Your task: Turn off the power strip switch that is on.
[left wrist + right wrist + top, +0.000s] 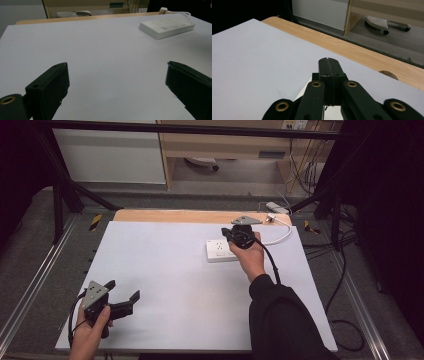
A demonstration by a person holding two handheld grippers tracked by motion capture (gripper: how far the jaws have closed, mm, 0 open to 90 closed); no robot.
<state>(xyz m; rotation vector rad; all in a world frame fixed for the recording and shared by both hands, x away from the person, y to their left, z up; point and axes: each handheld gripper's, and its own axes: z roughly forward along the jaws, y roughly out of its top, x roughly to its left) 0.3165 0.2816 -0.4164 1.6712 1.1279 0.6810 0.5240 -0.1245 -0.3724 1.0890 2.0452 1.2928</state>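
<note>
While the left tool sits wide open and empty at the tabletop's near left, the right tool hovers closed, empty, over the unlabelled white power strip.

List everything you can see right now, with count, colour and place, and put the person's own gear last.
table: one, white top with a wooden strip along the far edge, centre.
power strip: one, white, far right part of the table, under the right hand-held gripper.
cable: one, white, runs from the power strip toward the far right corner.
left hand-held gripper: one, black, near left of the table, jaws wide apart.
right hand-held gripper: one, black, over the power strip, jaws closed together.
</note>
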